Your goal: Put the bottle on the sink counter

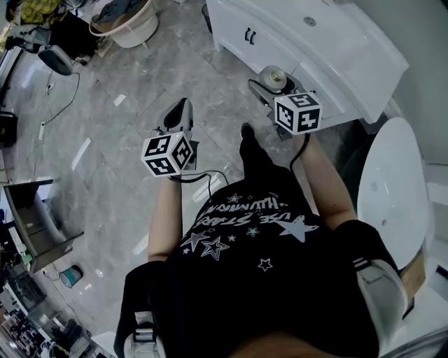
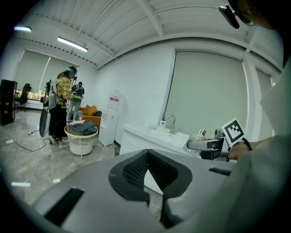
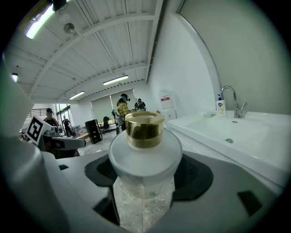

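Observation:
My right gripper (image 1: 278, 89) is shut on a clear bottle (image 1: 274, 77) with a frosted white shoulder and a gold cap. It holds the bottle upright in the air, just in front of the white sink counter (image 1: 350, 52). In the right gripper view the bottle (image 3: 144, 152) fills the middle between the jaws of my right gripper (image 3: 143, 193), with the basin (image 3: 229, 132) and faucet (image 3: 230, 98) to the right. My left gripper (image 1: 178, 114) hangs over the floor to the left, shut with nothing in it. From the left gripper view (image 2: 148, 157) the bottle (image 2: 198, 136) shows at the right.
The cabinet doors (image 1: 250, 35) under the counter face the grey marble floor. A white oval fixture (image 1: 392, 185) stands at the right. A round laundry basket (image 1: 126, 21) sits far back, with people (image 2: 61, 107) near it. Cables (image 1: 59, 105) lie on the floor at left.

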Demonstrator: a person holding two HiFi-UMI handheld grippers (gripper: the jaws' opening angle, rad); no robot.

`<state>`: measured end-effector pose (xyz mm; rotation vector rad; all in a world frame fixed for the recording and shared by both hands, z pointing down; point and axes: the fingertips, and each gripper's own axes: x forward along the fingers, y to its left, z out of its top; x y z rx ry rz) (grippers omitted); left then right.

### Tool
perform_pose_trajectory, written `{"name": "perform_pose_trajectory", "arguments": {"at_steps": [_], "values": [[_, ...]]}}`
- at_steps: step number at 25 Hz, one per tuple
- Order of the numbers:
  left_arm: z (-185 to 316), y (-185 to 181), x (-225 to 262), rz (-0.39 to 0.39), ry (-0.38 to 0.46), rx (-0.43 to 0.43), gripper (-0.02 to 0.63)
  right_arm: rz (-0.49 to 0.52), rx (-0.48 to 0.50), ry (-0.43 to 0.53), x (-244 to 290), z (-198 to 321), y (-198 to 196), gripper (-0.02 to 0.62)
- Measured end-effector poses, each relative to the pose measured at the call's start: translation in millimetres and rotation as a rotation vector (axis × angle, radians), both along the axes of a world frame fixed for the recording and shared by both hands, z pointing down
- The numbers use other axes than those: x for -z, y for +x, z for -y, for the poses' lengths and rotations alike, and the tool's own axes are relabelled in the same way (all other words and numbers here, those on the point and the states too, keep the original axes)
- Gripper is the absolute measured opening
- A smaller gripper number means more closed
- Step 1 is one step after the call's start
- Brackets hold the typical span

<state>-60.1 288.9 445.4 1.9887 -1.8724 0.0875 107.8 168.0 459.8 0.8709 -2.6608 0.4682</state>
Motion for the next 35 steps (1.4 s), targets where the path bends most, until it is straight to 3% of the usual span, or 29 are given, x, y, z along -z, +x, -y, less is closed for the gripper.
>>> {"name": "perform_pose_trajectory", "arguments": {"at_steps": [21, 35], "values": [[260, -46, 13, 0.0, -0.033, 0.075, 0.007, 0.002, 0.091, -0.036, 10, 273, -56, 0.322], [344, -79, 5, -0.006, -0.041, 0.043, 0.007, -0.001, 0.065, -0.055, -2, 348, -89, 0.322]]}}
